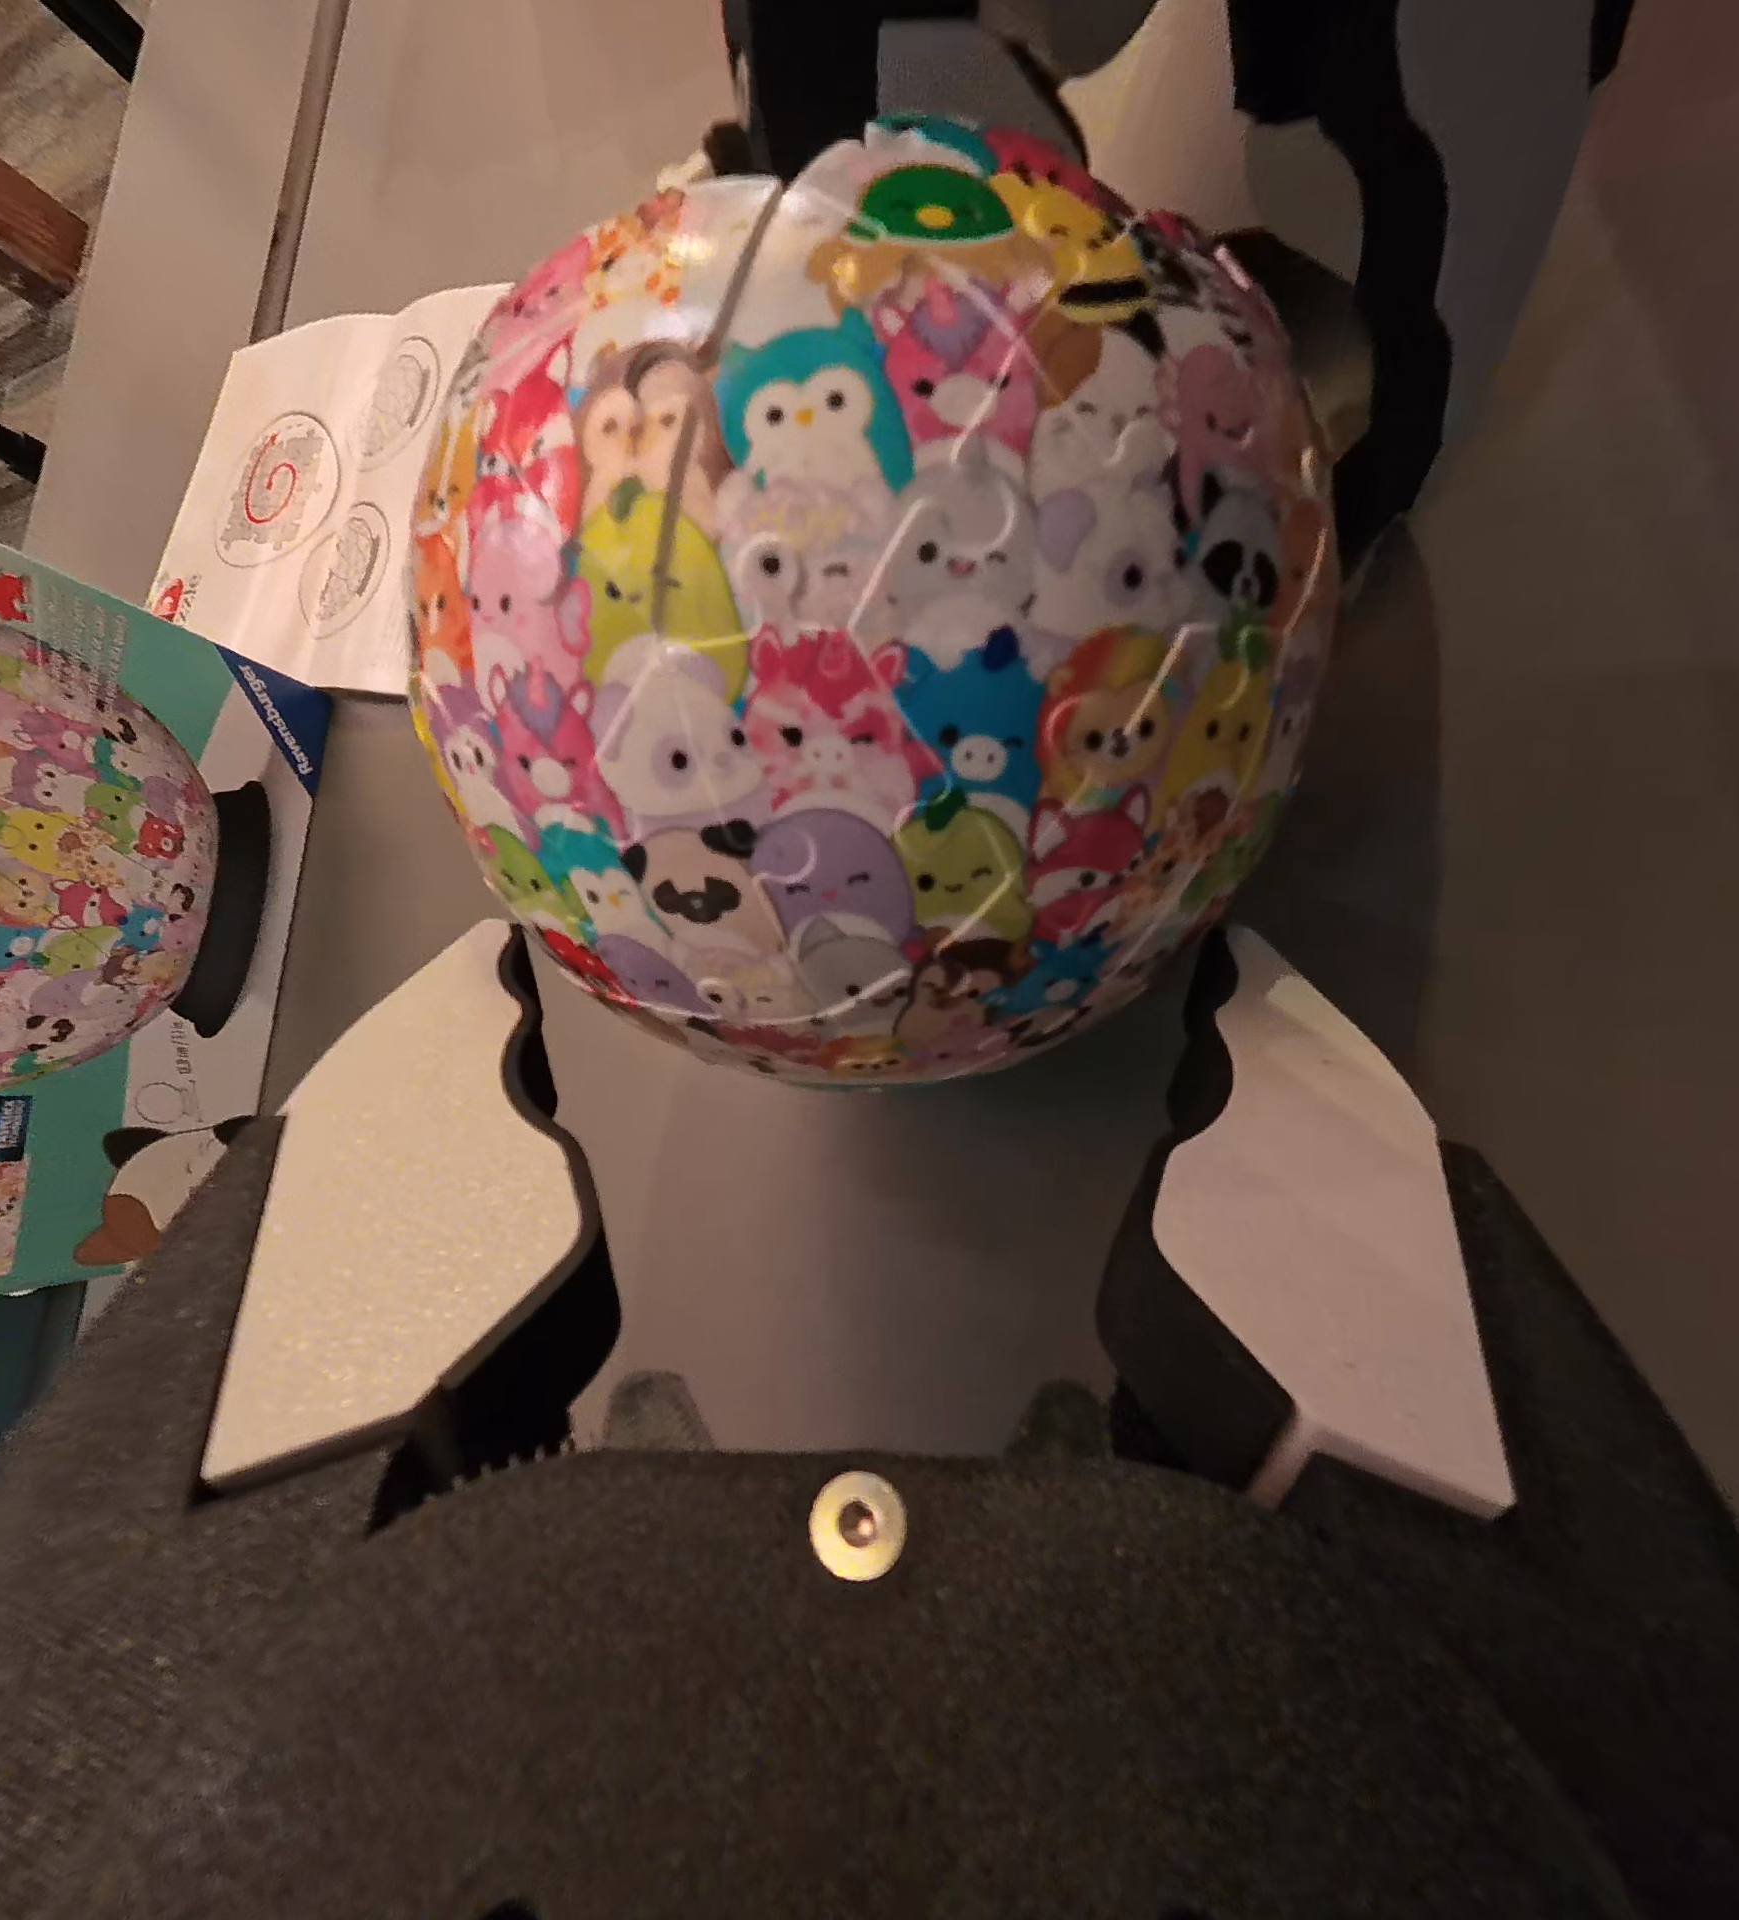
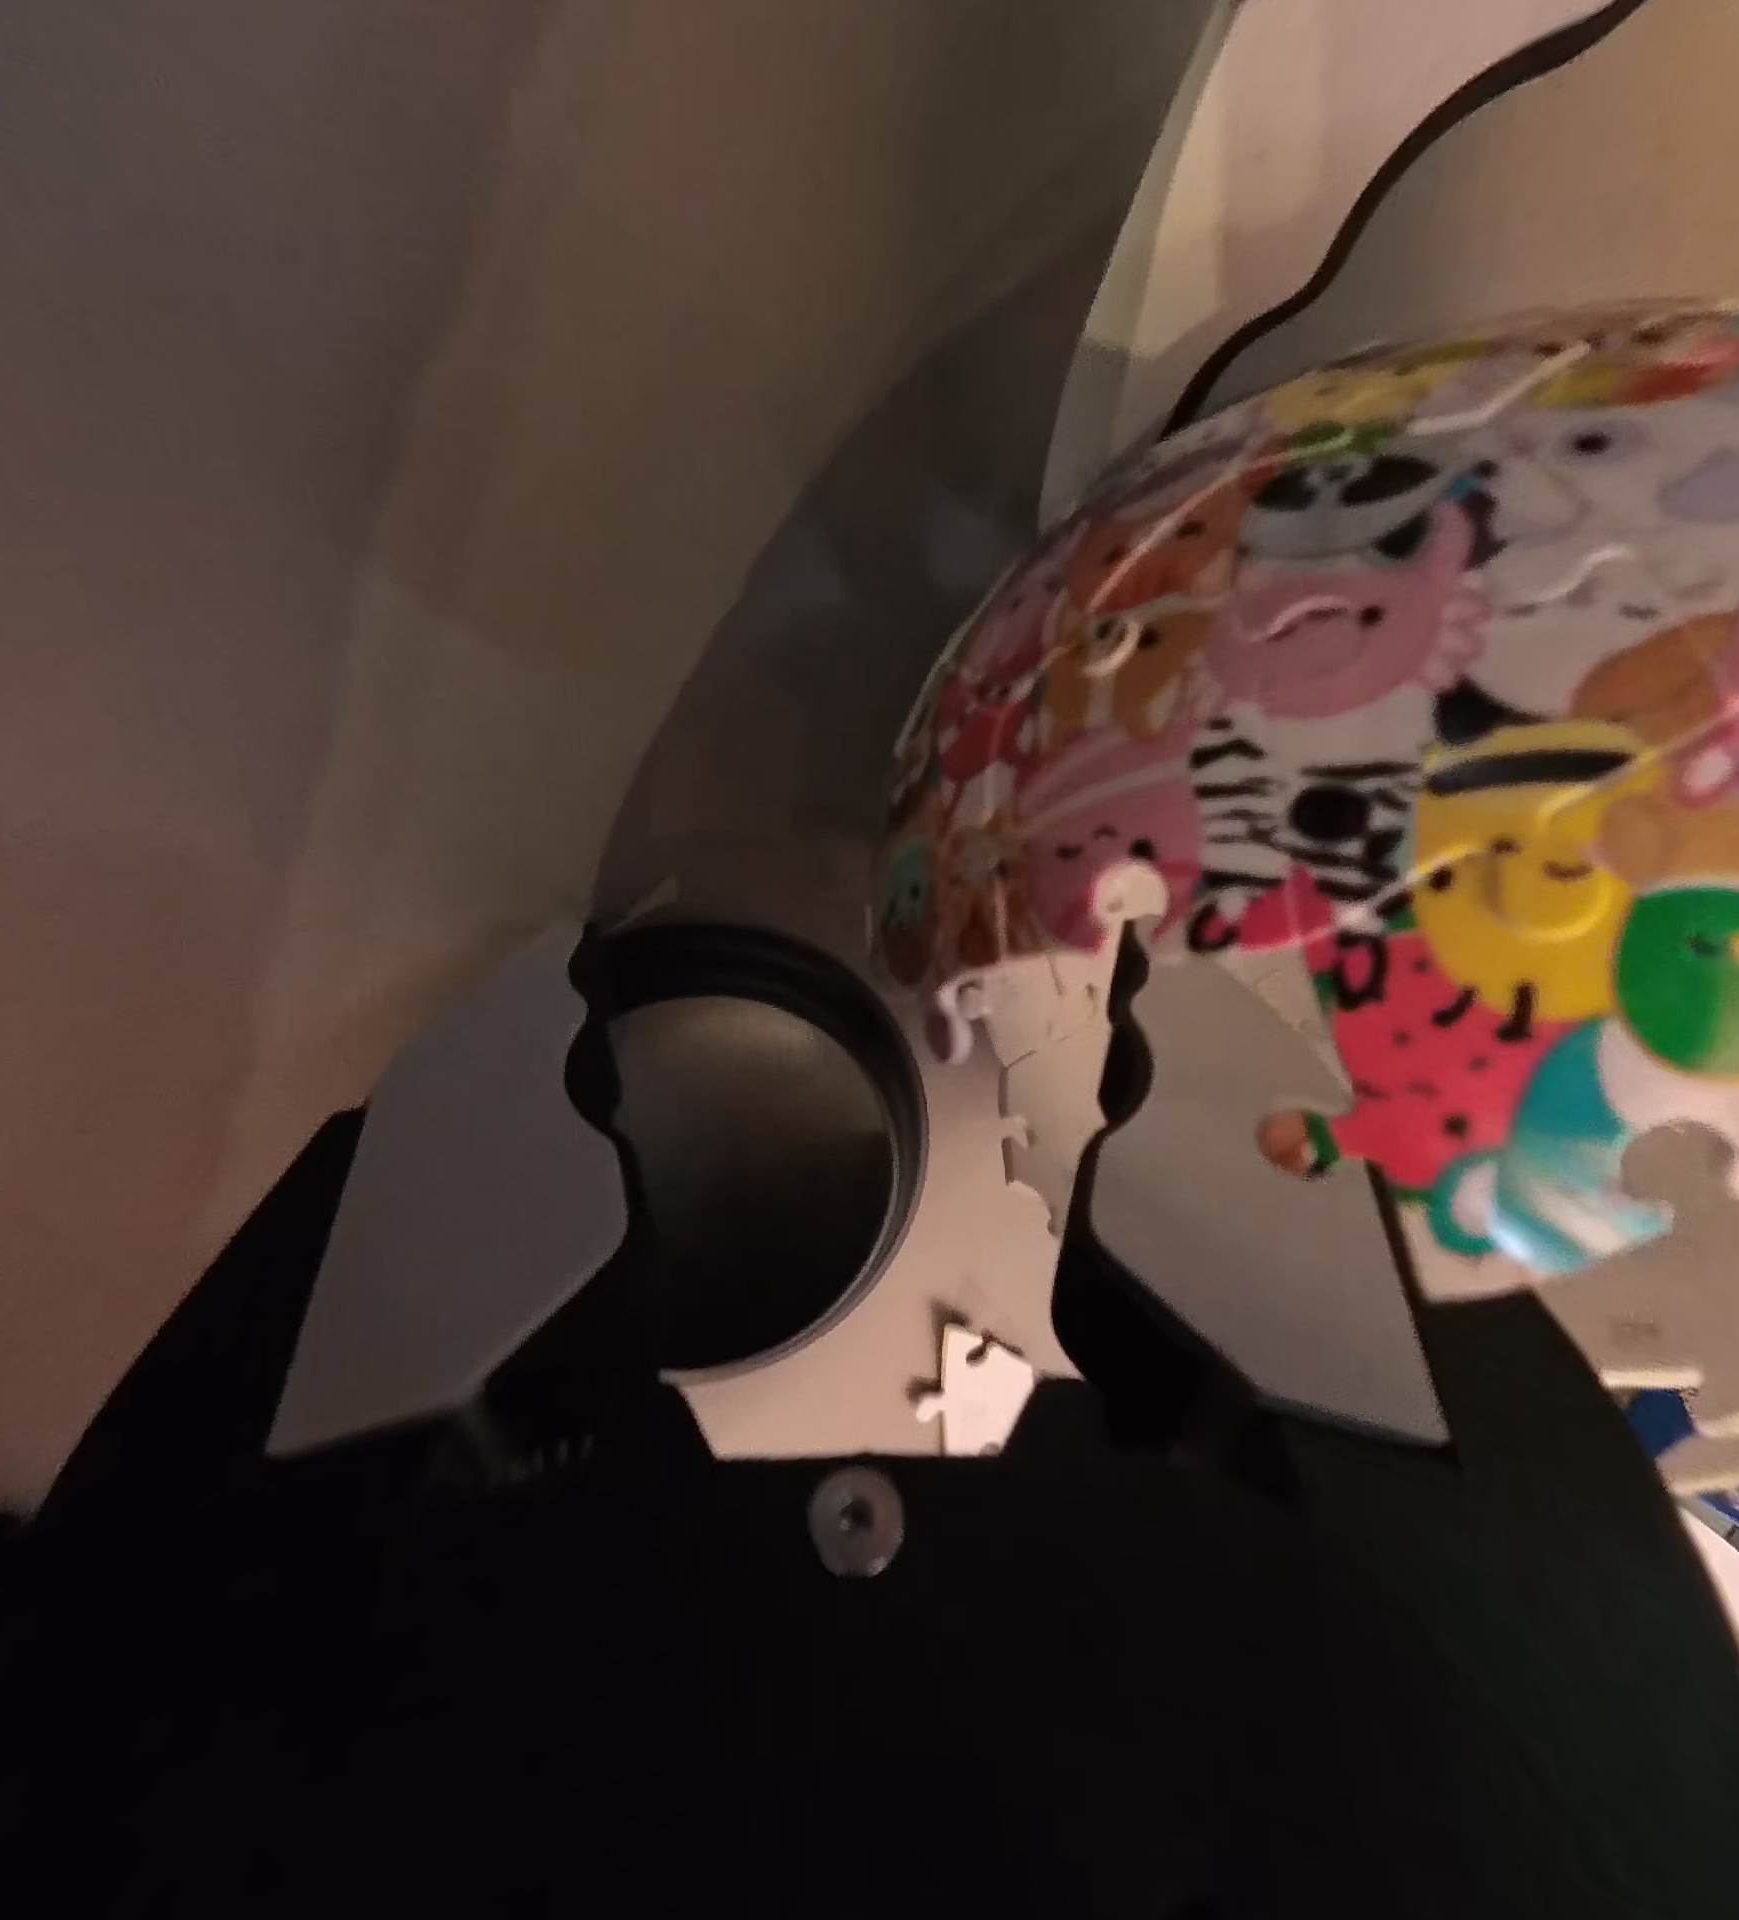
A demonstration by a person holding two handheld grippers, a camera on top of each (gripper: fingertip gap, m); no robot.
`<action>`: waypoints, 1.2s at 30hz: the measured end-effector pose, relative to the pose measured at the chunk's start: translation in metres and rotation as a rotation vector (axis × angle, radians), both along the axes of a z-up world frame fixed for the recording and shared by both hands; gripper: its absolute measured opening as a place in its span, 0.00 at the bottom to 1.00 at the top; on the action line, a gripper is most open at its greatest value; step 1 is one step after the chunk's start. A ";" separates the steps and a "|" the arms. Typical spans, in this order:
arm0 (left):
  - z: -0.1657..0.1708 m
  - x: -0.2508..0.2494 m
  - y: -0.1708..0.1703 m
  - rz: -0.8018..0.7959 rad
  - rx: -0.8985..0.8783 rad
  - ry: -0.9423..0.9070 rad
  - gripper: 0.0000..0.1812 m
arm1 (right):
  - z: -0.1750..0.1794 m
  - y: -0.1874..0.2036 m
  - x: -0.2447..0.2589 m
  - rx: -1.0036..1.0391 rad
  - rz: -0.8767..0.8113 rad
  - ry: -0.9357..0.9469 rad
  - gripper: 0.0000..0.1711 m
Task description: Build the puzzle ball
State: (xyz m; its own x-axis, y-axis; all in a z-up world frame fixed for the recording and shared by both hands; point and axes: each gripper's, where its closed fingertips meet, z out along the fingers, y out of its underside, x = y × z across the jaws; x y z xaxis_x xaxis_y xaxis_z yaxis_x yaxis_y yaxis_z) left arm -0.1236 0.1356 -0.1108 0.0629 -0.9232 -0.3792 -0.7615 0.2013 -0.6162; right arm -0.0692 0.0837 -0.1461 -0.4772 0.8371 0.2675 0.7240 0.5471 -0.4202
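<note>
- Two claws are yours: your left claw [image 1: 870, 997] holds the puzzle ball [image 1: 875, 603] by its lower sides, above the worktop [image 1: 1623, 623].
- Your right claw [image 2: 849, 1039] gapes empty beside the ball's unfinished edge, over a black ring stand [image 2: 771, 1143] and a loose piece [image 2: 969, 1392].
- Box [image 1: 65, 831] and instruction sheet [image 1: 314, 520] lie left.

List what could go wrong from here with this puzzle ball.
1. The left gripper holds the puzzle ball only at its lower edge, so the round shell could slip or roll out.
2. A seam gapes near the top, and the open edge shows unfinished; squeezing might pop pieces apart.
3. The right gripper is open right beside that edge and the black stand; a bump could knock tabs loose.
</note>
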 end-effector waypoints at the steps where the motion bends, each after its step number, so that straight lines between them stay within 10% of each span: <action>1: 0.000 0.001 0.000 -0.002 0.005 0.001 0.64 | 0.002 -0.002 0.002 0.002 0.010 0.007 0.54; 19: 0.005 -0.002 0.001 0.032 0.001 -0.049 0.63 | 0.062 0.039 0.037 -0.535 -0.480 0.576 0.49; 36: 0.007 -0.012 0.004 0.054 -0.063 -0.142 0.63 | 0.000 0.051 -0.003 -0.409 -0.547 0.227 0.37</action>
